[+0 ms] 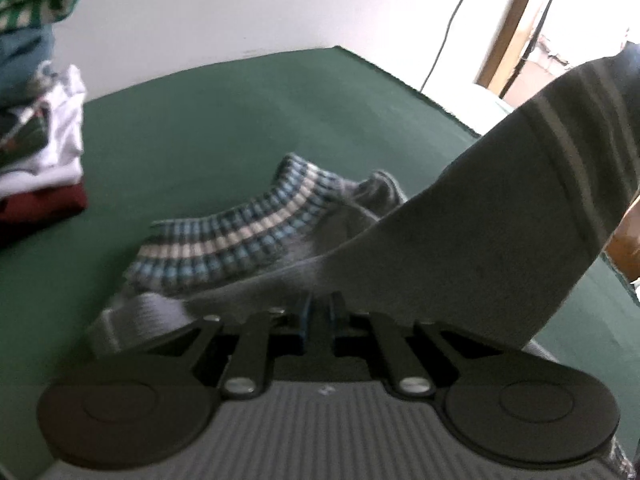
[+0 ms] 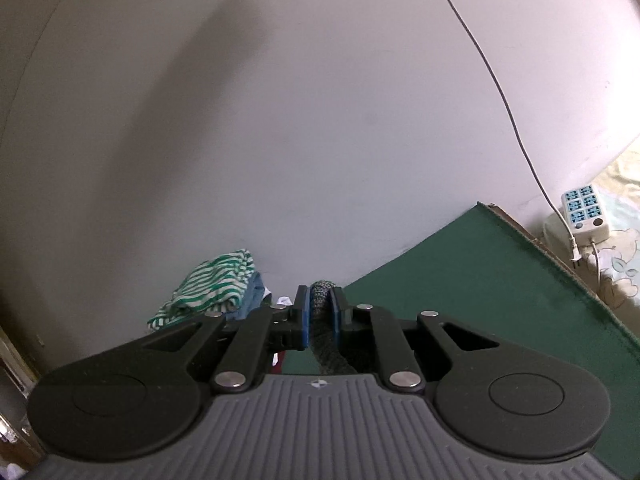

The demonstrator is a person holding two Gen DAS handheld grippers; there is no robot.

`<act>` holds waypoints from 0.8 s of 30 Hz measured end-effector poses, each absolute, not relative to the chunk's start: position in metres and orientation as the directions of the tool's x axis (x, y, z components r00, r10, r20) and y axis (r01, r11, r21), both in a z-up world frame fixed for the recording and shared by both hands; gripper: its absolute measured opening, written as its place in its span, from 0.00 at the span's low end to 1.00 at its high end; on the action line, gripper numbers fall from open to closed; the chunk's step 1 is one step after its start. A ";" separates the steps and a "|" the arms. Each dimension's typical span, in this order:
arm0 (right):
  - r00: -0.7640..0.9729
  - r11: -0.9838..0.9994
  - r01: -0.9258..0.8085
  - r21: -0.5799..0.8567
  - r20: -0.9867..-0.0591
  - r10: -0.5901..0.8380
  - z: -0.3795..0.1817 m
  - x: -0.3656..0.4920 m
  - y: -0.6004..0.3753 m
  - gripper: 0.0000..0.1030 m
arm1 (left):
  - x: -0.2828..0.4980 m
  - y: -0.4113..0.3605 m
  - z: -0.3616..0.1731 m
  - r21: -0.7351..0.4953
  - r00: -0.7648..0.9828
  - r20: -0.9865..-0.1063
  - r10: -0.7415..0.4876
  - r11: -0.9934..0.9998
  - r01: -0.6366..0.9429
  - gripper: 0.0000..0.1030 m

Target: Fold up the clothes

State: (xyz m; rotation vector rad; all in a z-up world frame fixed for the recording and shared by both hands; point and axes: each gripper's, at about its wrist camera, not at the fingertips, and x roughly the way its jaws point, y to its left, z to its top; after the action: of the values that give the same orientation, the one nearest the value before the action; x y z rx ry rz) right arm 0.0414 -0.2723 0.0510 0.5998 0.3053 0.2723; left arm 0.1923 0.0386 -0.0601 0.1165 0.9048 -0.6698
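Both grippers clamped on grey sweater [image 1: 500, 208], folded pile [image 1: 40, 120] on green table [image 1: 224, 120]

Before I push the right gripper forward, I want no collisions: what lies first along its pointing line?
The right gripper, shut on grey cloth, points over the green table toward the wall. Nothing stands between; the folded pile sits left of that line. Depth is unclear.

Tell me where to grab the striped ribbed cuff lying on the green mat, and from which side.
Grip the striped ribbed cuff at its near-left end, coming from the left over bare green mat. That end lies flat and exposed; the right end runs under the lifted grey fabric. Both grippers are occupied.
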 end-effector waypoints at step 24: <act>0.891 0.714 -0.212 0.667 -0.168 0.421 0.057 -0.054 -0.173 0.10 | 0.217 0.064 -0.072 -0.369 0.355 -0.696 -0.624 0.735 0.568 0.07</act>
State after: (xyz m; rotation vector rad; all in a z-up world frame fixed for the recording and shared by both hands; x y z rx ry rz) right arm -0.0537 -0.1733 0.0566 0.6925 0.3207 0.3573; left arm 0.2171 0.0644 -0.0716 -0.0678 0.9303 -0.7714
